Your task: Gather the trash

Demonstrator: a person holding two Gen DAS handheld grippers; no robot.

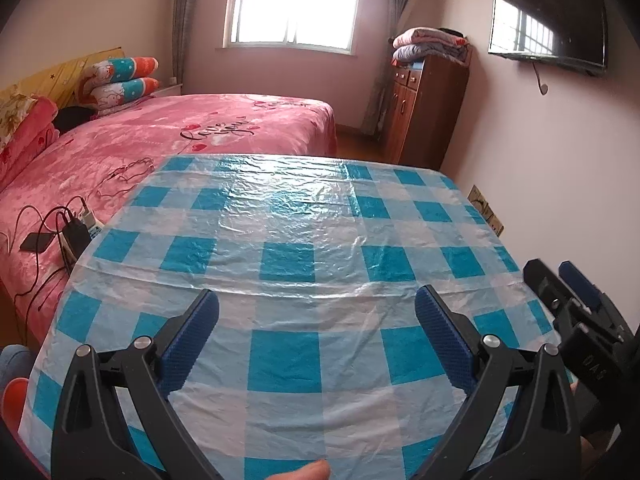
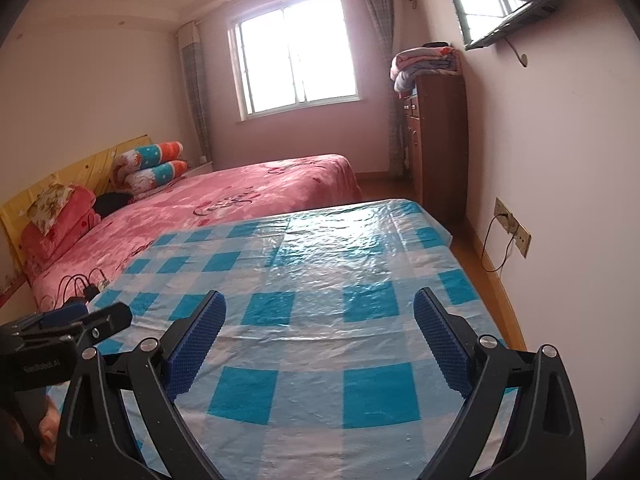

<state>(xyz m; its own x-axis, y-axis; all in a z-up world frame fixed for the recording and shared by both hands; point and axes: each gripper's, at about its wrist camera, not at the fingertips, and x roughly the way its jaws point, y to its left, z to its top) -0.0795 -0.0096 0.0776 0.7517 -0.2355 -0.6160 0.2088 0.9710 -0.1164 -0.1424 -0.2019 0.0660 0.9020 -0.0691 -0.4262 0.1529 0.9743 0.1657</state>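
No trash visible in either view. Only the table [image 1: 288, 352] shows, w/ wrinkled blue-white checked plastic cover, glossy twd far edge.

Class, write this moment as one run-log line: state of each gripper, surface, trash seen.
left gripper: open, holding nothing | right gripper: open, holding nothing | surface: blue-checked plastic tablecloth | trash: none in view

Blue checks near, pink beyond

We see the counter [image 1: 304, 240] under a glossy cover of turquoise and pale white checks, the bed [image 1: 168, 136] at far left in pink with red hearts and black script, striped teal-orange-white pillows [image 1: 120, 76], a reddish-brown cabinet [image 1: 424, 104], and black grippers with blue pads [image 1: 192, 340].
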